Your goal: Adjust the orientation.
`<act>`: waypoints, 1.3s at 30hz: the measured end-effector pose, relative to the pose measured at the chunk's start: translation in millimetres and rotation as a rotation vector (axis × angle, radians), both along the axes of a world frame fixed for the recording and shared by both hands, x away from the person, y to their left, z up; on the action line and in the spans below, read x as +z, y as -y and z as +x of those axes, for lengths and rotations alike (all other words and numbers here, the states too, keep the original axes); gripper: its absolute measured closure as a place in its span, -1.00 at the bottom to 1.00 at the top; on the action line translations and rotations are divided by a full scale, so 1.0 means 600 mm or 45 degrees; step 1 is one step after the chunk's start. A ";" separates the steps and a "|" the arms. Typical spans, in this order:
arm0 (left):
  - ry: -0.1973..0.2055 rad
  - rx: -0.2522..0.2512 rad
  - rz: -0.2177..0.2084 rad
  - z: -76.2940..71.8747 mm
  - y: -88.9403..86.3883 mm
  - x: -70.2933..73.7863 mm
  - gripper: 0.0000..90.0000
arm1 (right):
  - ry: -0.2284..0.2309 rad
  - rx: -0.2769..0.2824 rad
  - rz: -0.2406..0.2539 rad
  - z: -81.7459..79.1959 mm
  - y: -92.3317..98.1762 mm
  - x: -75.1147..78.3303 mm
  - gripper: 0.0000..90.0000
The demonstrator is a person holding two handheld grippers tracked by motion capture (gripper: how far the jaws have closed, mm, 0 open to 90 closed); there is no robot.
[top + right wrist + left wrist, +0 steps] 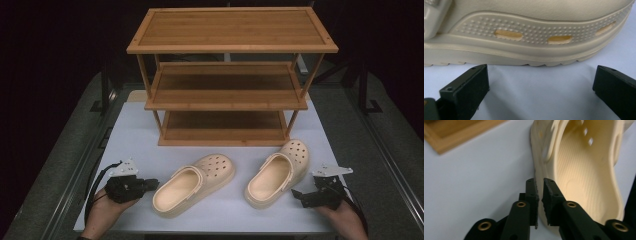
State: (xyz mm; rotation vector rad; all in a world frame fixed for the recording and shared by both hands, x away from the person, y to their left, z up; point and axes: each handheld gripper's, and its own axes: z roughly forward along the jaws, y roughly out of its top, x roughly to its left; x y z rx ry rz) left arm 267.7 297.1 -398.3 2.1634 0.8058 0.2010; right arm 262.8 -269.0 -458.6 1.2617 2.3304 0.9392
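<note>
Your left gripper sits at the near left of the white counter, jaws nearly closed on the heel rim of the left clog. The right clog lies beside it. Your right gripper waits wide open, empty. Beyond stands a wooden shoe rack; the room is dark.

Two cream clogs — dotted sides — on a white table; wooden rack honey-brown.

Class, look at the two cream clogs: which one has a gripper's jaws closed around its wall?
The left clog: the left gripper pinches its heel-end wall. The right clog lies free.
</note>
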 end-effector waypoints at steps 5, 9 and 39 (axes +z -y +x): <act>0.058 -0.044 -0.012 0.017 0.026 0.020 0.45 | 0.001 0.001 0.000 0.000 0.000 0.000 -1.00; 0.079 -0.078 -0.006 0.027 0.047 0.024 0.31 | 0.001 -0.001 0.001 0.000 0.000 0.000 -1.00; 0.167 -0.112 0.096 0.070 0.118 0.020 0.67 | 0.002 -0.001 0.002 0.000 0.000 0.000 -1.00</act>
